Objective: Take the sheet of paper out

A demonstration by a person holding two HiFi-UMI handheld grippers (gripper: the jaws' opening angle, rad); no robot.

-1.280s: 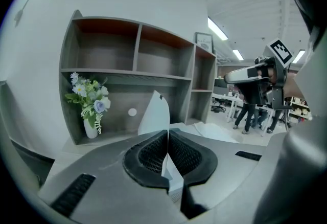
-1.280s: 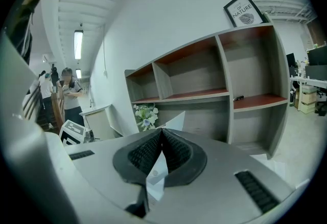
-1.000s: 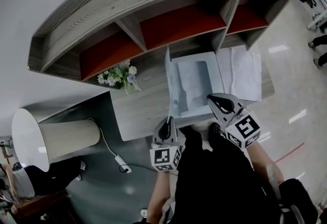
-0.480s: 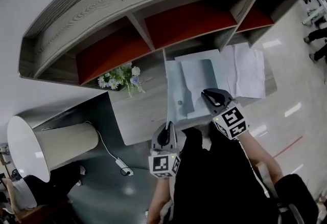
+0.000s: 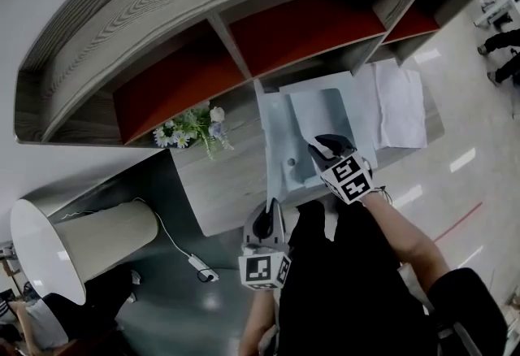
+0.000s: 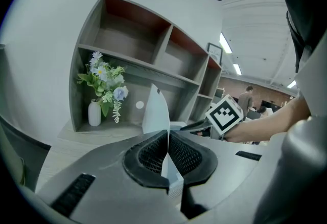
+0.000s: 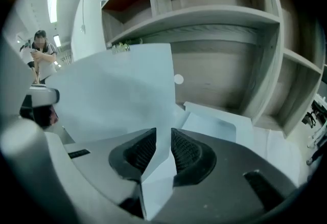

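A pale blue folder lies open on the wooden desk. Its cover stands upright, and my left gripper is shut on the cover's near edge. My right gripper hangs low over the folder's inside, pointing down at the sheet in it. Its jaws are opening: the pads stand apart with a thin edge of pale paper between them. In the left gripper view the right gripper shows just past the cover. Another white sheet lies flat to the folder's right.
A grey shelf unit with red-backed compartments stands behind the folder. A white vase of flowers sits on the desk's left part. A lamp shade and a cable with a switch are at the lower left. A person stands far off.
My right gripper has come down from above the folder's near edge onto its inside, and its jaws have parted. The left gripper stays shut on the upright cover.
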